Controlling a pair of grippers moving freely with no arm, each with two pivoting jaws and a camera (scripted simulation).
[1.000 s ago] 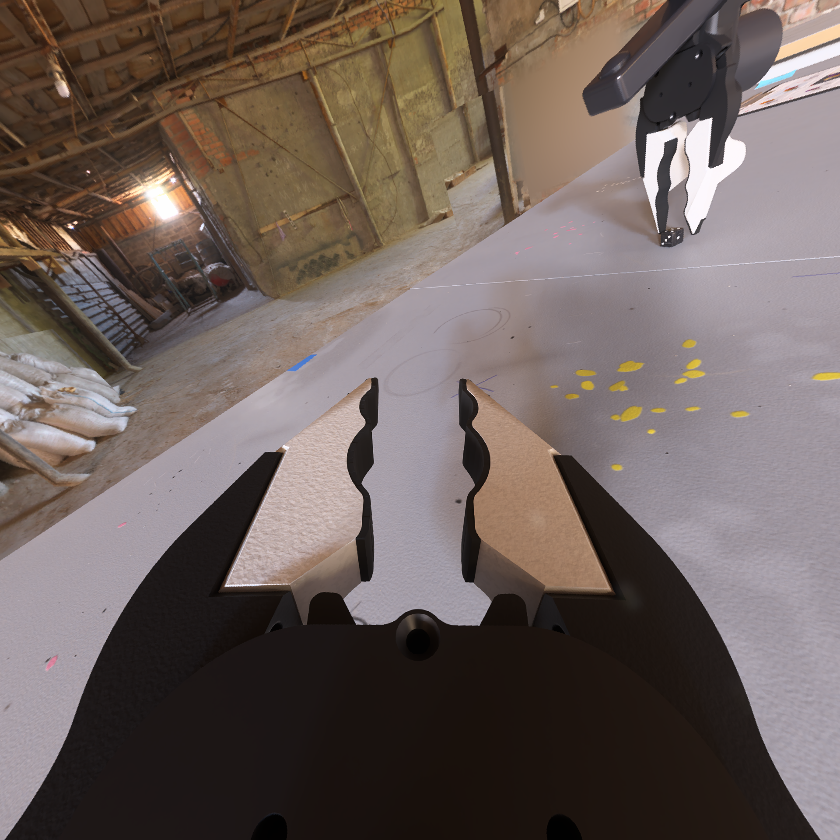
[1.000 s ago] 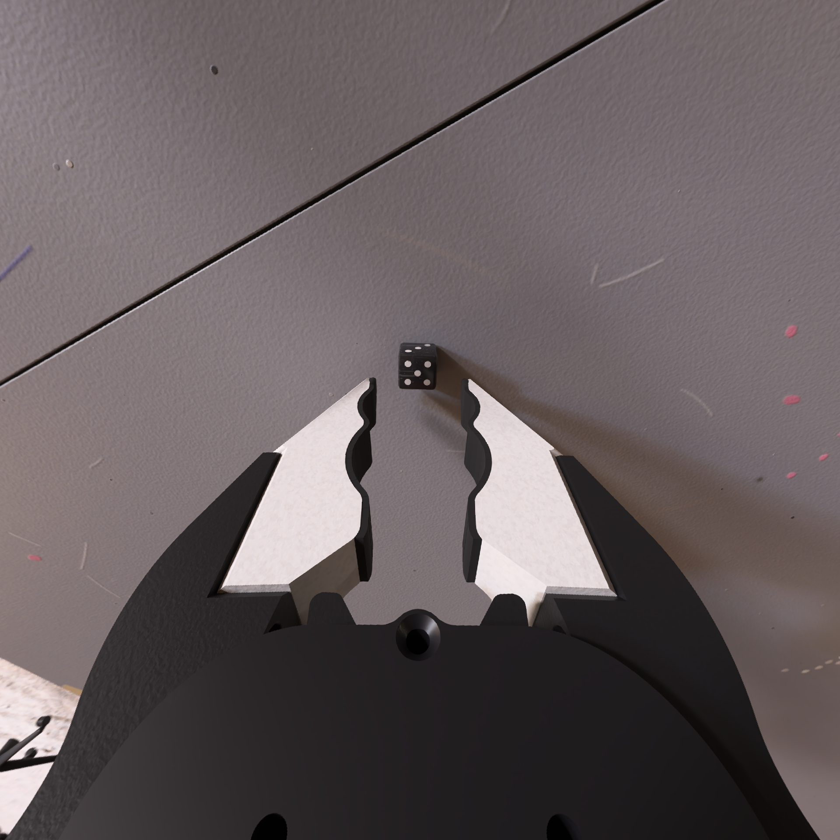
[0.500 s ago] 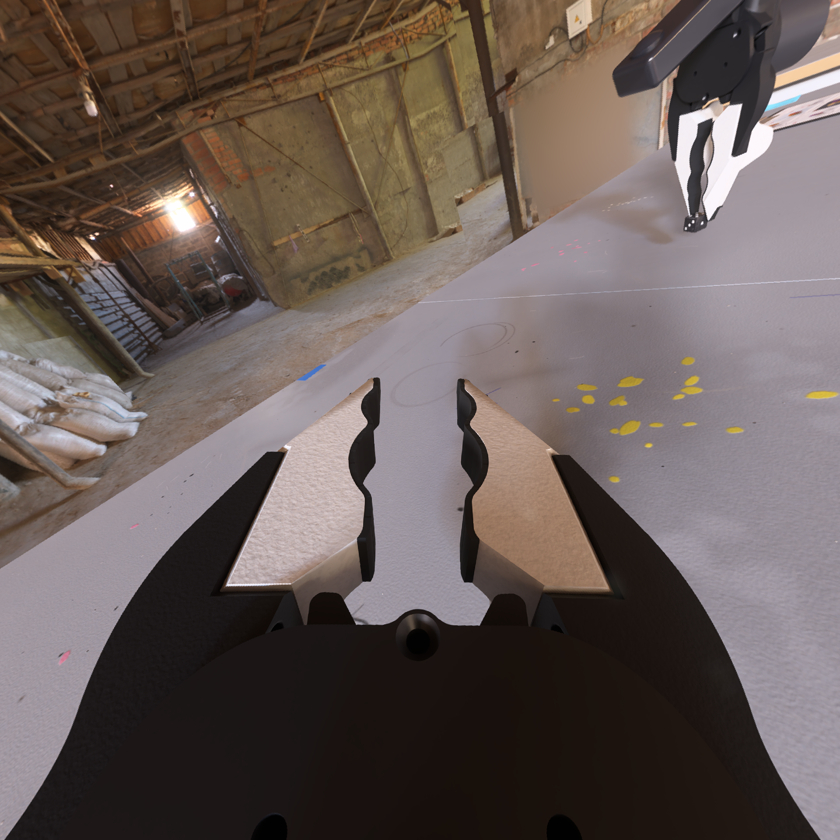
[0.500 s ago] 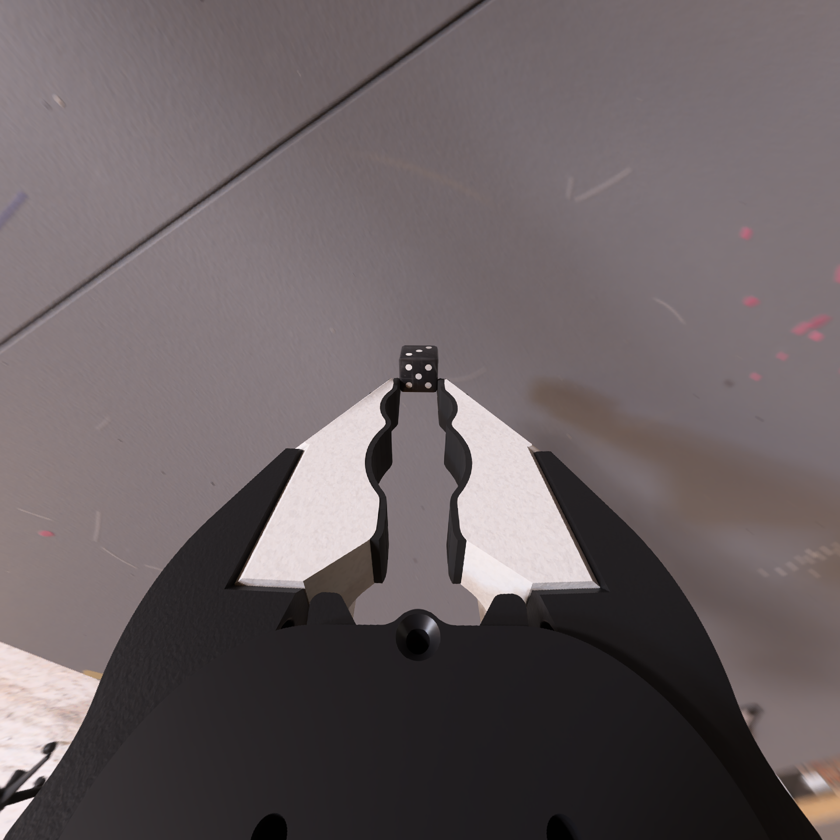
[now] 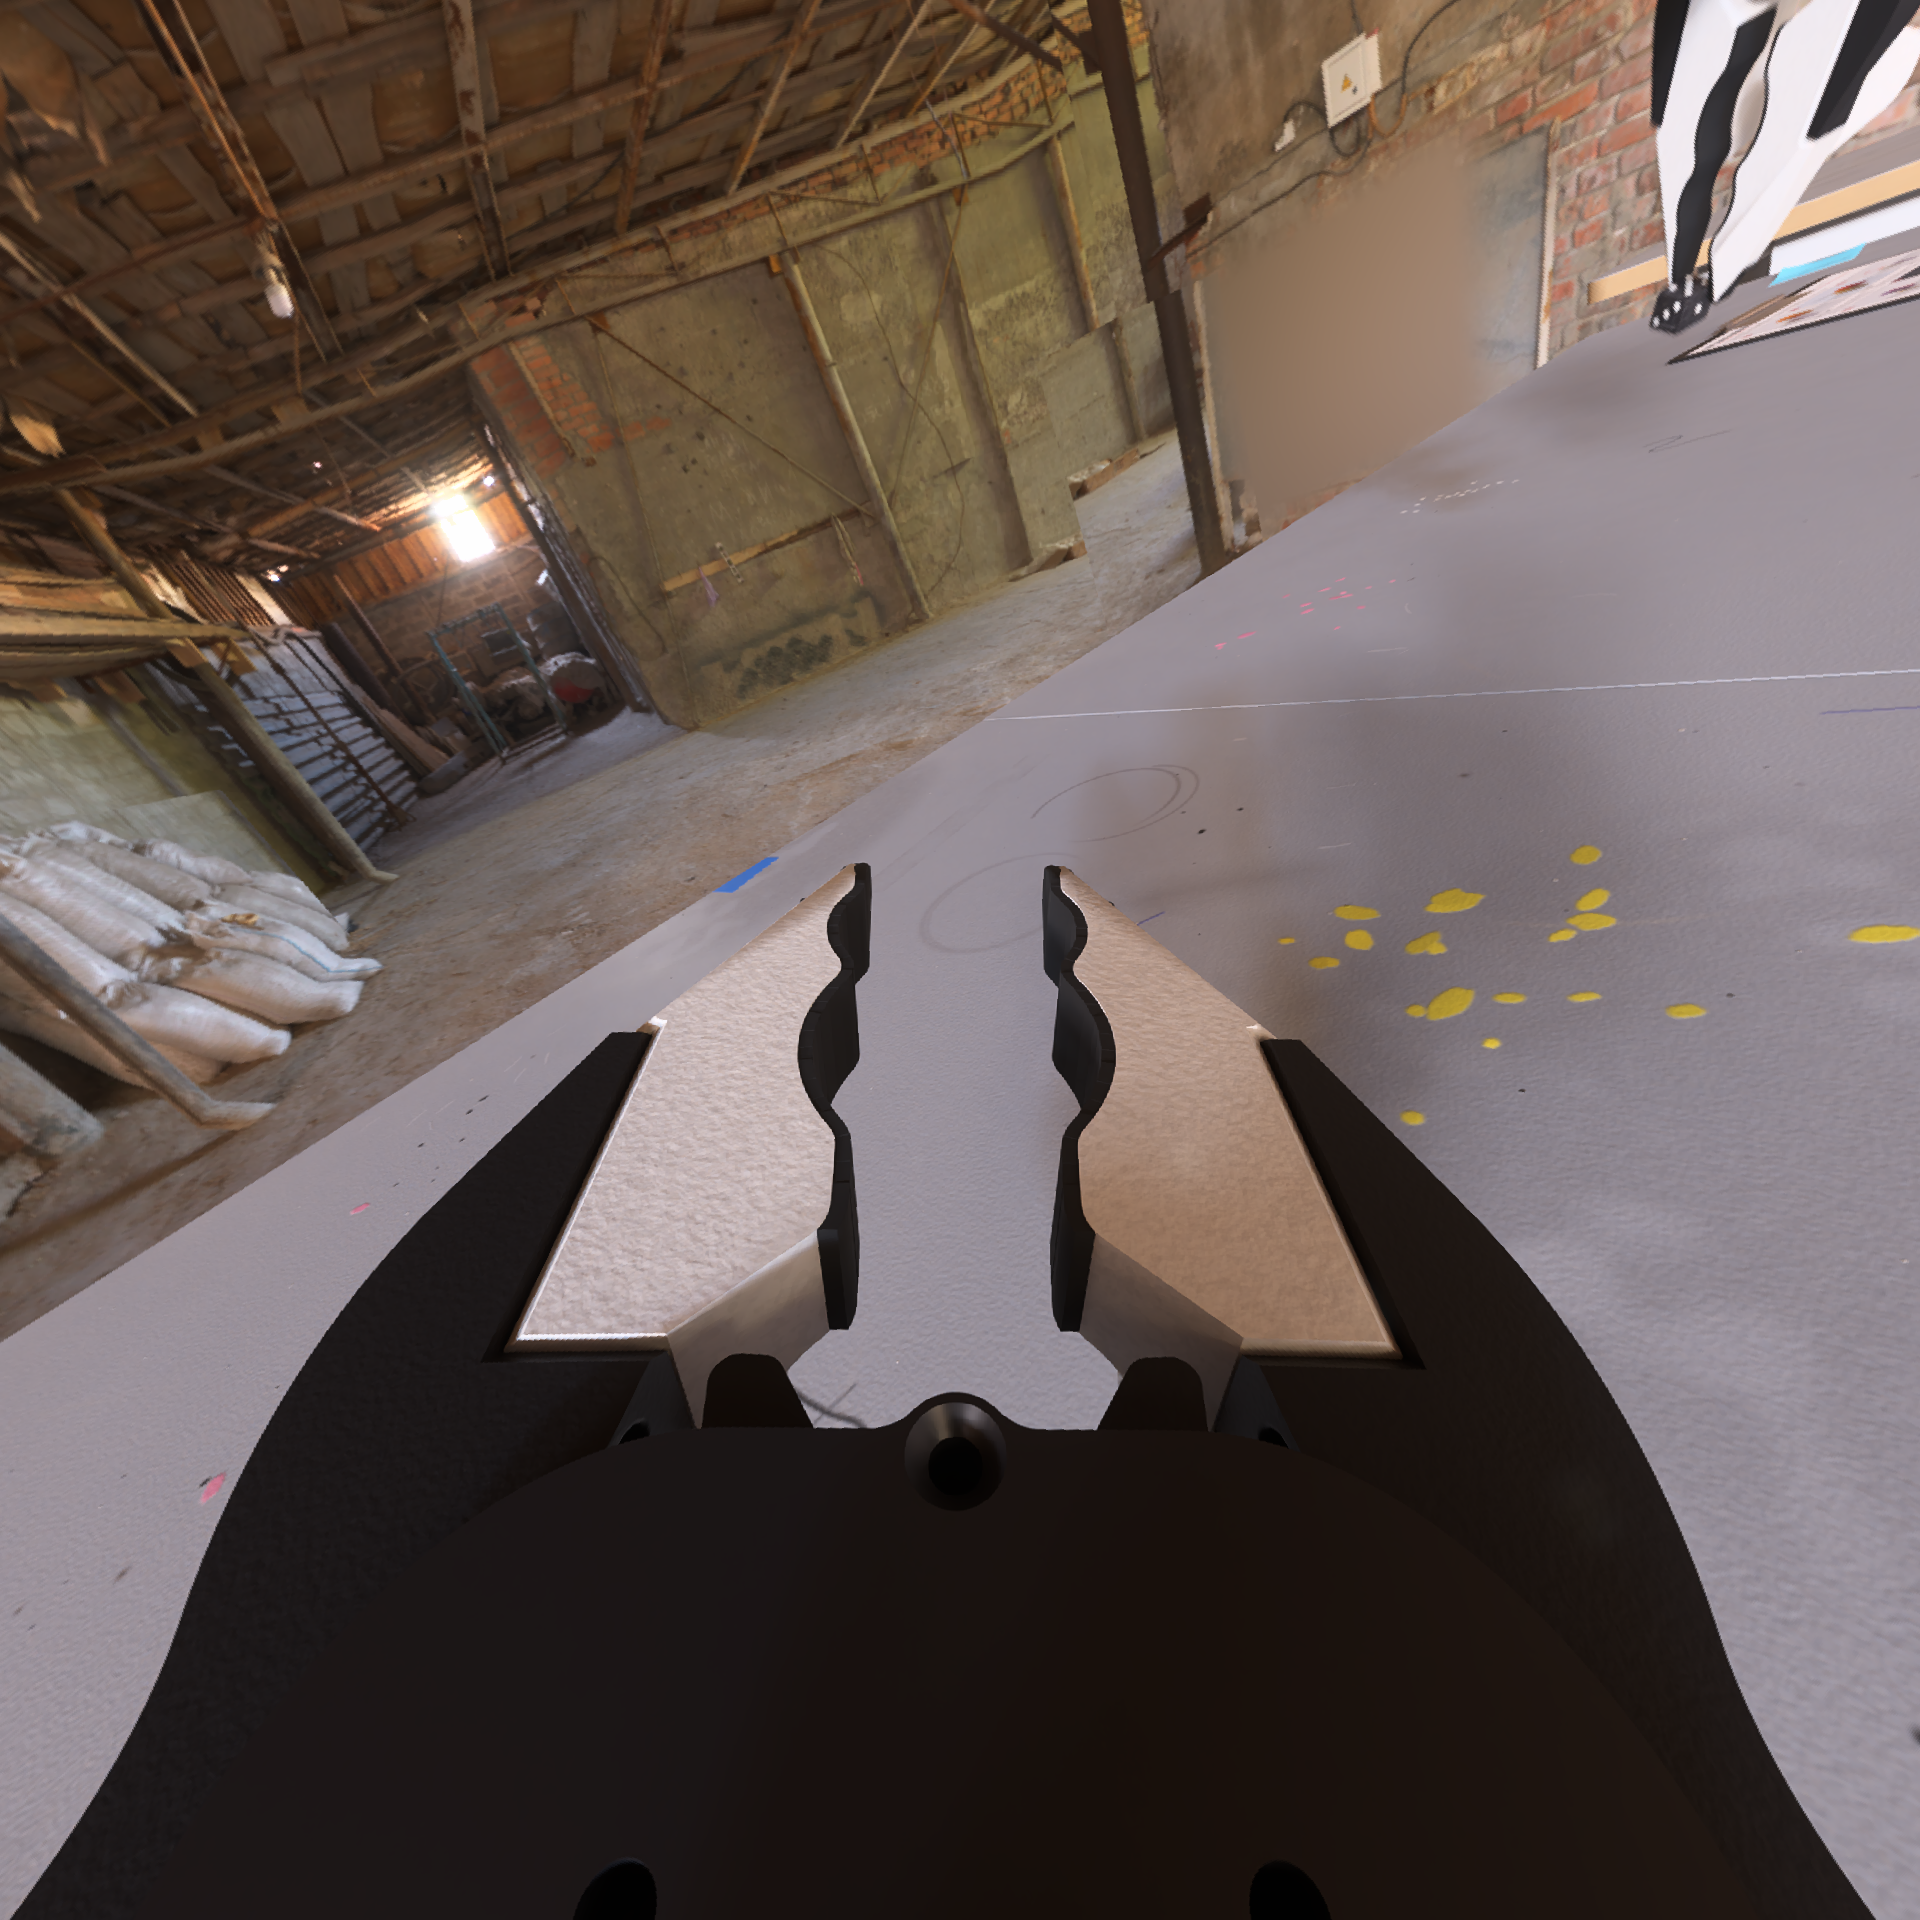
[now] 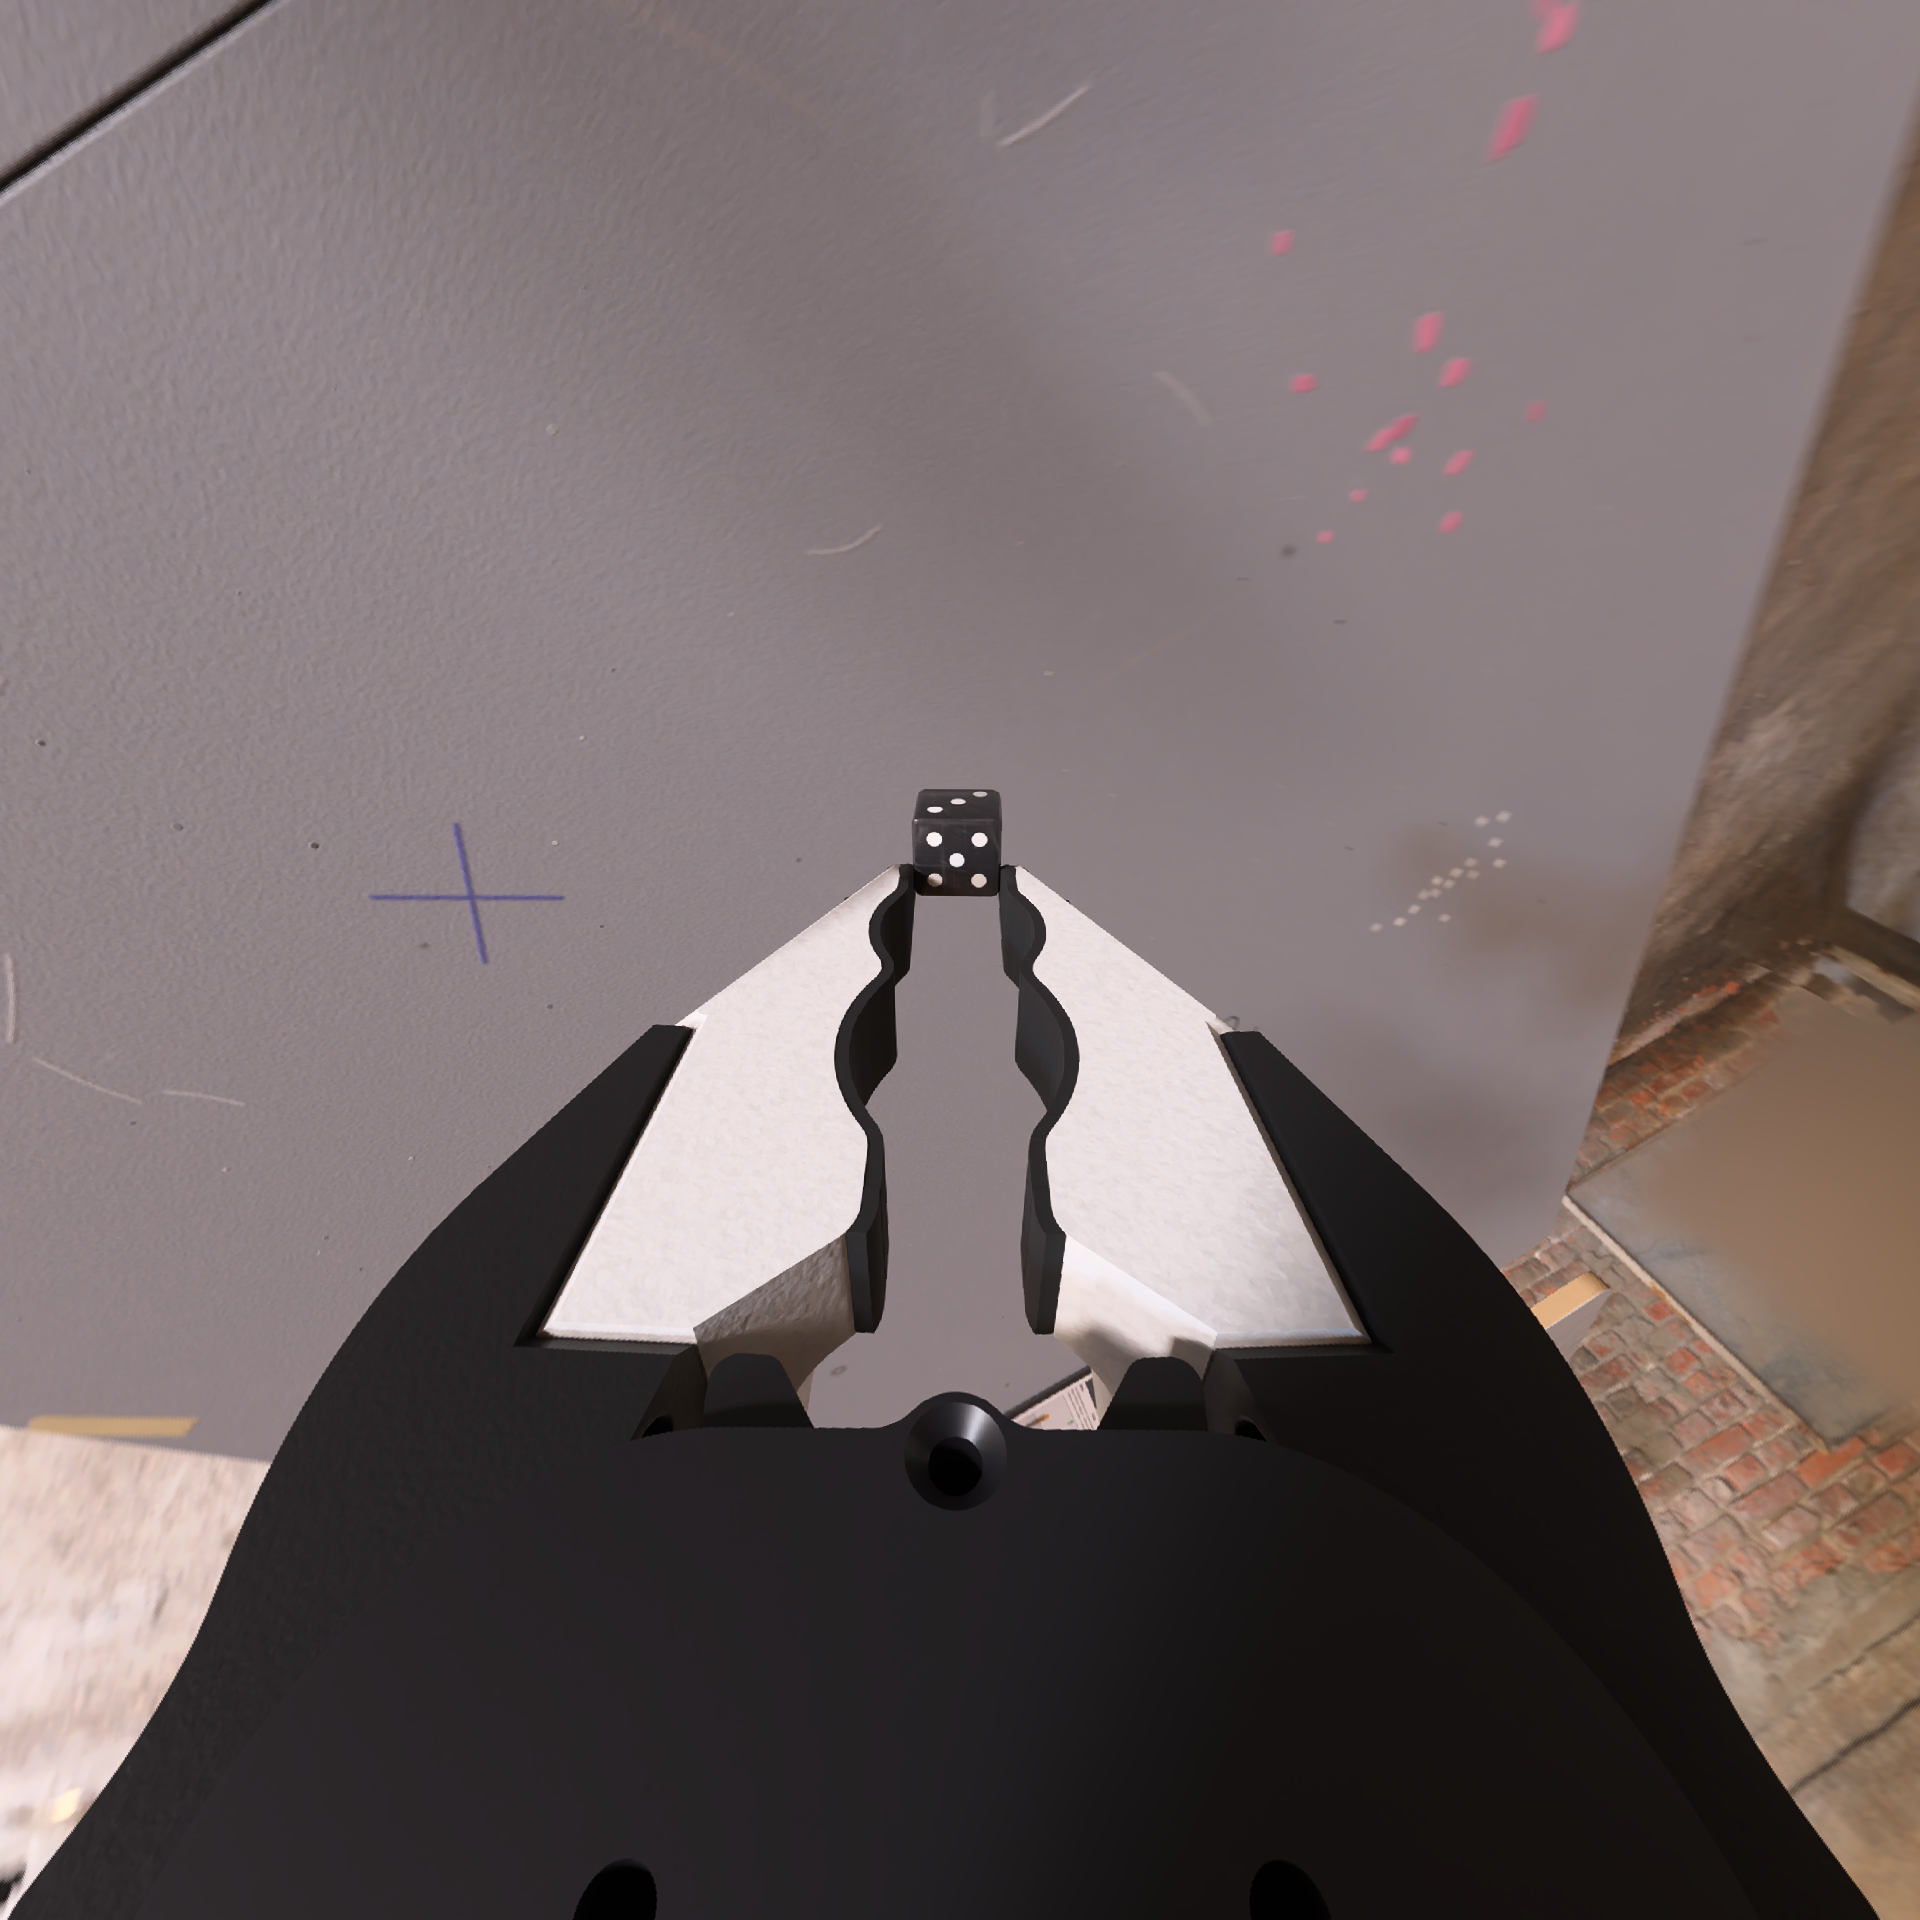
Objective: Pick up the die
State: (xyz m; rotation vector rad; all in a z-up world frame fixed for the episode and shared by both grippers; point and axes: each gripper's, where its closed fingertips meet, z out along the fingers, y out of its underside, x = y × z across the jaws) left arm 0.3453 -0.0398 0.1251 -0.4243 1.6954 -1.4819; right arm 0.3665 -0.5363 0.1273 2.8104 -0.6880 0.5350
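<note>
The die (image 6: 957,854) is a small black cube with white pips. My right gripper (image 6: 956,881) is shut on it at the very tips of its fingers and holds it well above the grey table (image 6: 623,520). In the left wrist view the die (image 5: 1681,303) hangs at the top right, pinched by the right gripper's white fingers (image 5: 1756,135), clear of the table. My left gripper (image 5: 956,883) is open and empty, low over the grey table (image 5: 1455,1195).
Yellow paint spots (image 5: 1455,945) lie right of the left gripper. Pink specks (image 6: 1423,416) and a blue cross (image 6: 470,894) mark the table under the right gripper. The table's edge (image 6: 1766,623) runs at the right, with brick floor beyond. A printed mat (image 5: 1829,301) lies at the far end.
My right gripper closed on the die, then lifted it off the table; the table now looks farther away. My left gripper stayed open and nearly still.
</note>
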